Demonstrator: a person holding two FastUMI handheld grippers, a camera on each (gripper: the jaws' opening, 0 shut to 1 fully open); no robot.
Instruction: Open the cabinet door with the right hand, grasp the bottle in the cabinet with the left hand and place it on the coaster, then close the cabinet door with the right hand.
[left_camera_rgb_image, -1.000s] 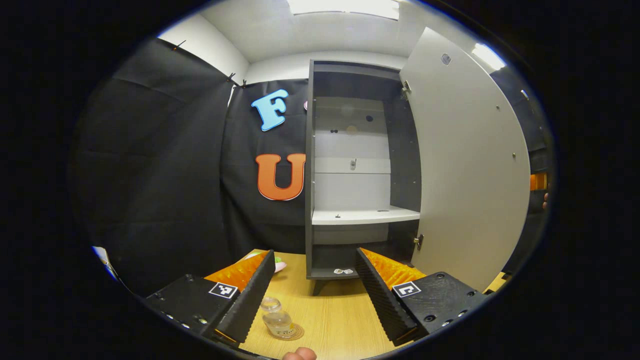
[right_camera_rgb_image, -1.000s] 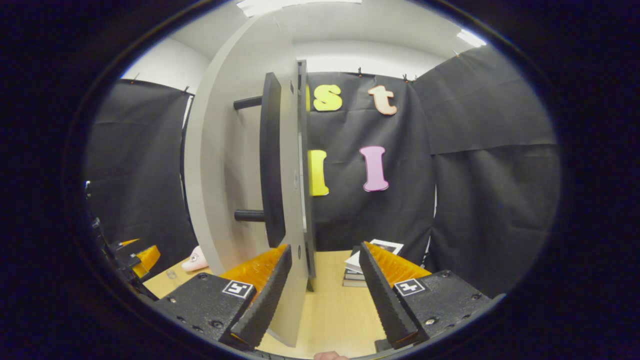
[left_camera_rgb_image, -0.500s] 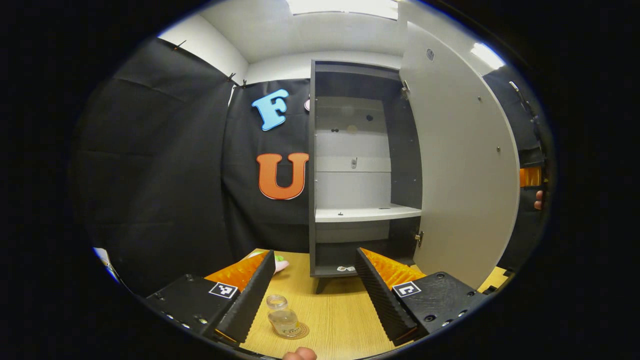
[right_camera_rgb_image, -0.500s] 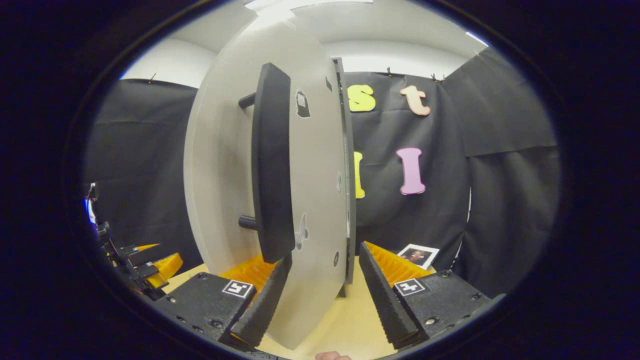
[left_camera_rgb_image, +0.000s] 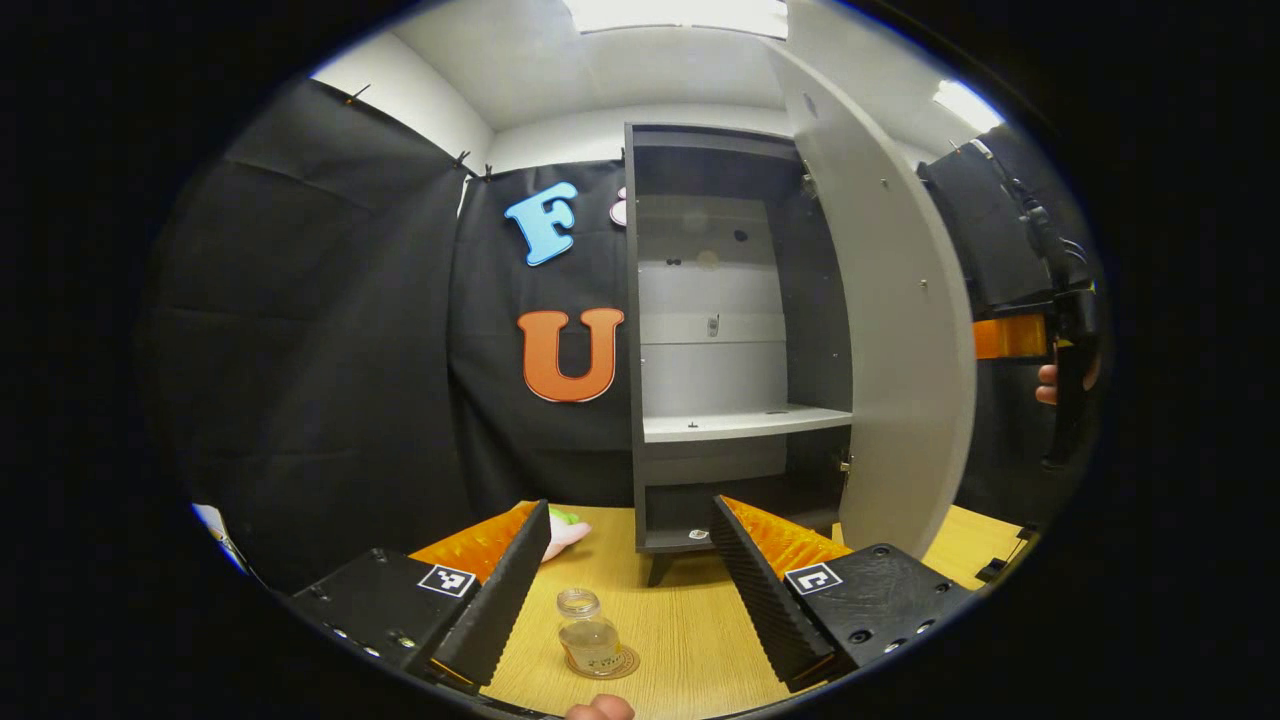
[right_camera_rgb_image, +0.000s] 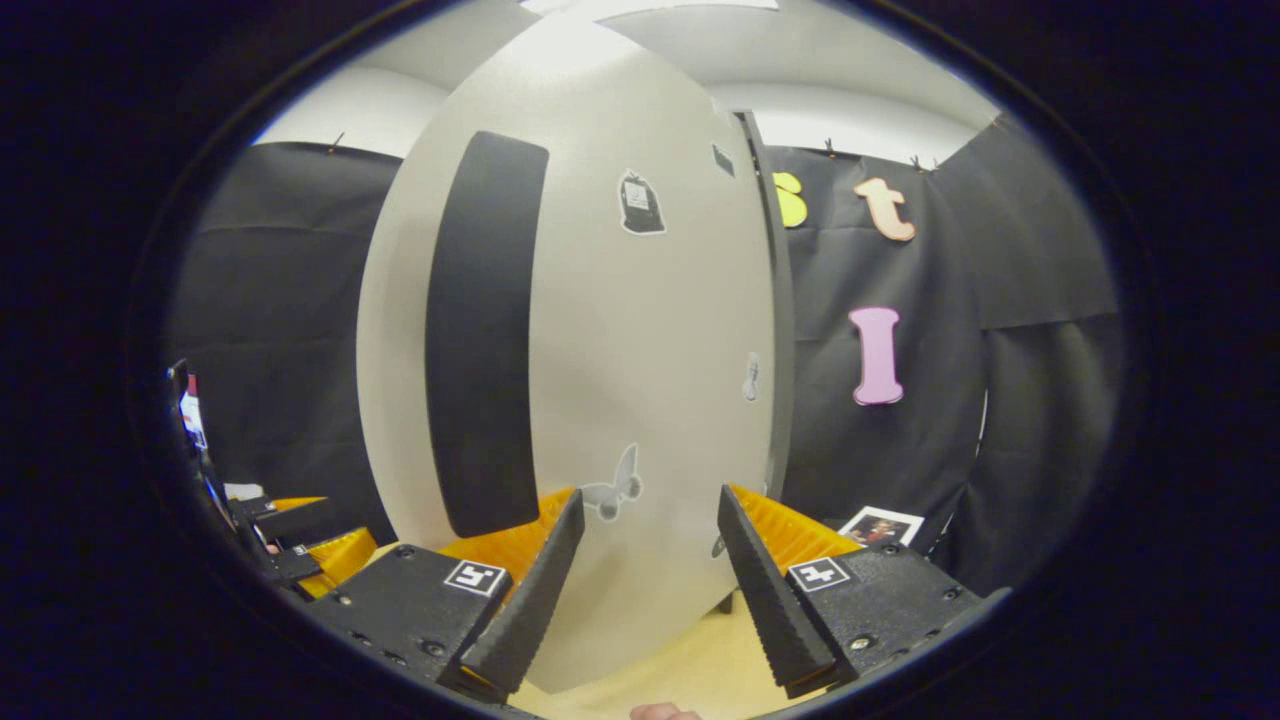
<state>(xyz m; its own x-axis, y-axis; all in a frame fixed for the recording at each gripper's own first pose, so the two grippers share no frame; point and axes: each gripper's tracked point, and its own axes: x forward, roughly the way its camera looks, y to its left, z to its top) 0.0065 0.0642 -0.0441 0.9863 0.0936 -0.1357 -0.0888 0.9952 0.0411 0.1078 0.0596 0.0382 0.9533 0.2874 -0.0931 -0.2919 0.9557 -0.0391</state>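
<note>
Small clear glass bottle (left_camera_rgb_image: 590, 636) upright on round cork coaster (left_camera_rgb_image: 604, 661), on light wooden tabletop (left_camera_rgb_image: 690, 640), between parted fingers of left hand-held gripper (left_camera_rgb_image: 630, 590), untouched. Farther right, dark cabinet (left_camera_rgb_image: 735, 330) with pale grey door (left_camera_rgb_image: 890, 330) half open, long axis vertical. Right hand-held gripper (right_camera_rgb_image: 645, 590) nearer, spread wide and empty, just before door face; black bar handle (right_camera_rgb_image: 480, 330) to its left. Closing arc apparently unobstructed.
</note>
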